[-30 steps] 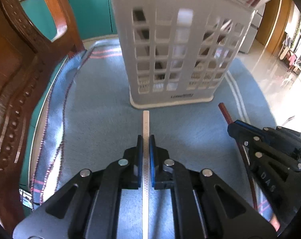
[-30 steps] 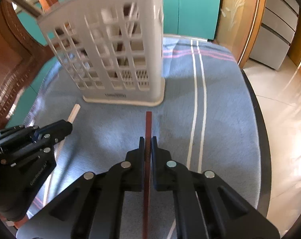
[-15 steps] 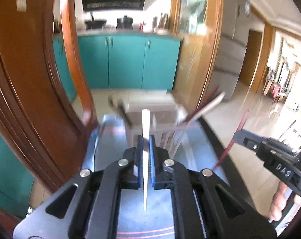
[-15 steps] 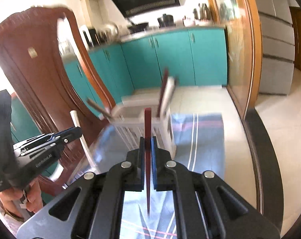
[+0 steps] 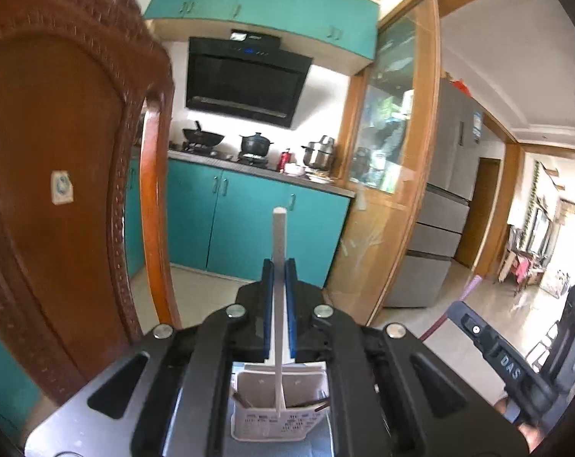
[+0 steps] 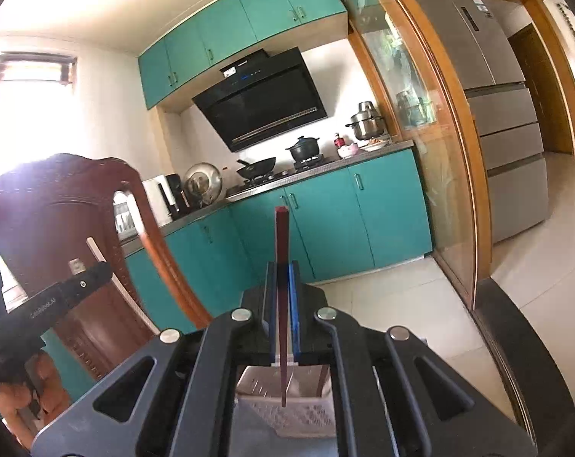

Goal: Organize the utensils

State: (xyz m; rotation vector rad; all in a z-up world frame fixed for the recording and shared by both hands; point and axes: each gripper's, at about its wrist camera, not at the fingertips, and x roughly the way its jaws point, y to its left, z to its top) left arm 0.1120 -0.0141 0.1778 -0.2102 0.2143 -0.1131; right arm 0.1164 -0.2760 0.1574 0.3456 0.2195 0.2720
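The white chopstick point(image 5: 279, 266) stands nearly upright, pinched between the blue pads of the left gripper point(image 5: 279, 278), its lower tip hanging just over the open top of the white slotted basket point(image 5: 249, 384) below. The dark red chopstick point(image 6: 282, 266) is clamped the same way in the right gripper point(image 6: 282, 282), its lower end poised above the same basket point(image 6: 306, 419). Whether either tip is already inside the rim I cannot tell.

Inside the basket, from the left wrist view, 2 or so dark sticks point(image 5: 314, 403) lean against a wall, so some utensils look sorted already. These 2 chopsticks seem lifted and lined up, but not let go; by my reckoning the drop is what remains for them. If more utensils wait on the table, the views do not show them.

Around all this: a carved wooden chair point(image 5: 58, 190) close on the left, teal cabinets point(image 6: 325, 221) and a stove with pots behind, a steel fridge point(image 6: 497, 76) to the right.
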